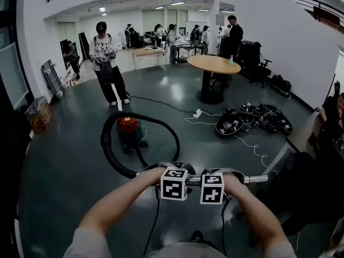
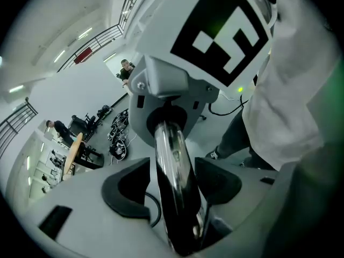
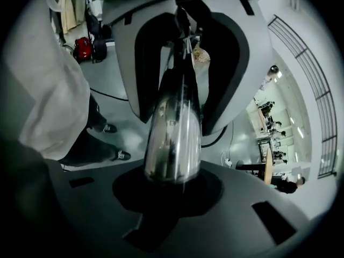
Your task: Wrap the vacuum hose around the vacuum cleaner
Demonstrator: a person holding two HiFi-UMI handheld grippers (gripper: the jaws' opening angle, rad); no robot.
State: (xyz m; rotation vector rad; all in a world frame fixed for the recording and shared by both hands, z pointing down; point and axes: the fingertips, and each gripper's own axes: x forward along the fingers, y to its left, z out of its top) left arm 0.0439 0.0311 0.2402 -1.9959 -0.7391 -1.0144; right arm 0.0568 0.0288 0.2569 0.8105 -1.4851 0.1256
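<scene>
The red vacuum cleaner [image 1: 128, 128] stands on the grey floor ahead of me. Its black hose [image 1: 109, 156] loops from the canister round to my hands and ends in a chrome wand [image 1: 257, 179] that sticks out to the right. My left gripper [image 1: 174, 168] and right gripper [image 1: 219, 172] sit side by side on this wand, held up in the air. In the left gripper view the wand [image 2: 173, 160] runs between the black pads of the left gripper [image 2: 174, 190]. In the right gripper view the right gripper [image 3: 172, 190] is shut on the wand [image 3: 174, 128], and the vacuum cleaner [image 3: 81, 48] shows far behind.
A round wooden table [image 1: 213, 64] stands beyond the vacuum cleaner. Black bags [image 1: 252, 120] and white cables with a power strip [image 1: 197, 113] lie on the floor to the right. A person [image 1: 105, 58] stands behind the vacuum cleaner, and others farther back. A basket [image 1: 38, 113] sits at the left wall.
</scene>
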